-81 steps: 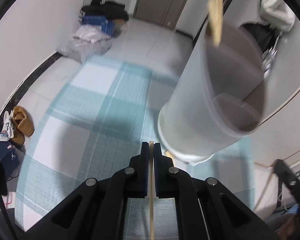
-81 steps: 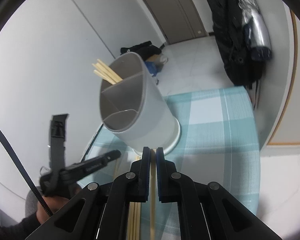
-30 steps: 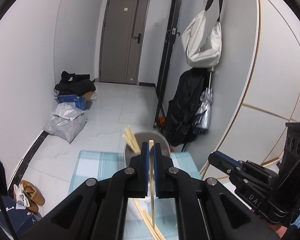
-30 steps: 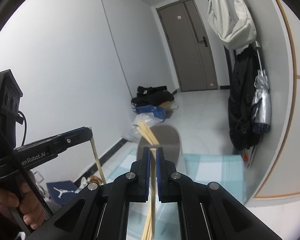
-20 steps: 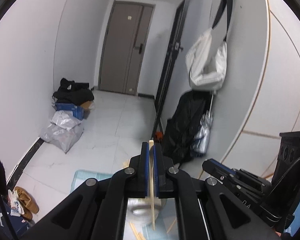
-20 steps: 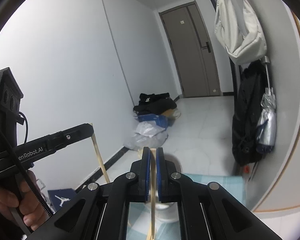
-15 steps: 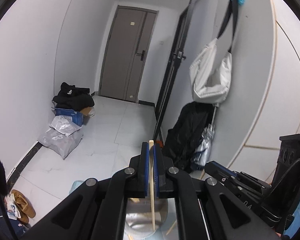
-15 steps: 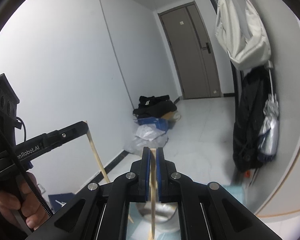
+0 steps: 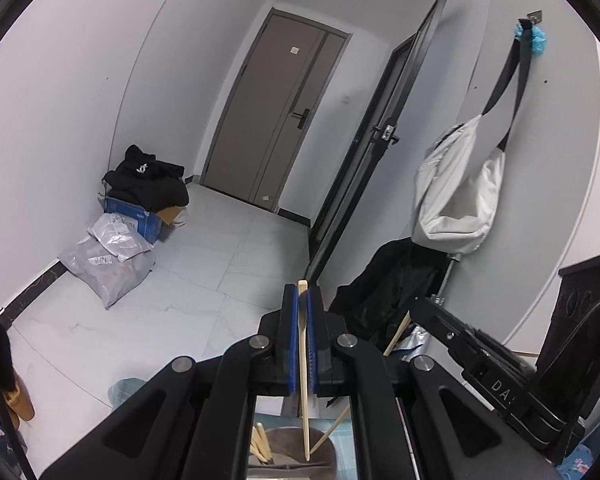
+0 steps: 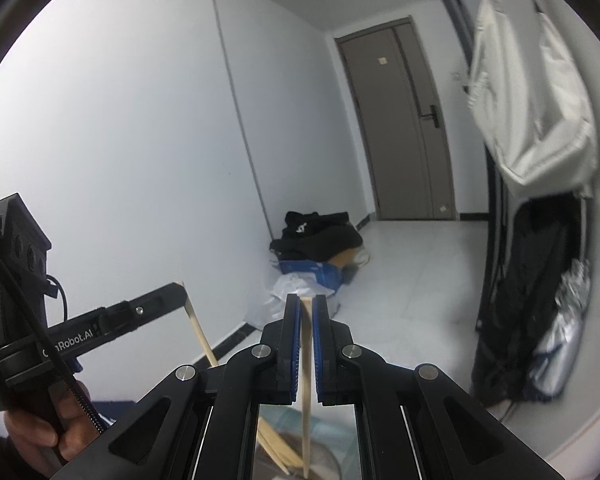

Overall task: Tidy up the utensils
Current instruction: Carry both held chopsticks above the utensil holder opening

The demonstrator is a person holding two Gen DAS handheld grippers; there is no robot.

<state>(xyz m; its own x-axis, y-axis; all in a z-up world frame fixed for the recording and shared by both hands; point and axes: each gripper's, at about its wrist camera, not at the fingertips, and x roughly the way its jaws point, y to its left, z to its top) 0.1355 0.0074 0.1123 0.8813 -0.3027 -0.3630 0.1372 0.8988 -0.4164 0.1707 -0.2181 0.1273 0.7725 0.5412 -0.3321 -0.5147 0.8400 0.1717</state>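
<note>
My left gripper (image 9: 302,295) is shut on a pale wooden chopstick (image 9: 304,380) that hangs down between its blue pads. The stick's lower end sits over the grey utensil holder (image 9: 296,454), which has several chopsticks (image 9: 260,445) in it. My right gripper (image 10: 306,305) is shut on a second chopstick (image 10: 306,392), also pointing down at the holder (image 10: 324,458). In the left wrist view the right gripper (image 9: 420,307) comes in from the right with its stick (image 9: 360,396) slanting to the holder. In the right wrist view the left gripper (image 10: 179,291) is at the left, held by a hand (image 10: 32,428).
A teal checked cloth (image 9: 342,438) lies under the holder. On the tiled floor beyond are grey plastic bags (image 9: 108,256) and a blue box under black clothes (image 9: 144,184). A white bag (image 9: 456,200) and a black jacket (image 9: 384,292) hang on the right wall. A closed door (image 9: 276,120) is at the far end.
Both grippers have risen and tipped upward with their chopsticks. The holder has dropped to the bottom edge of both views and most of the cloth has gone out of sight.
</note>
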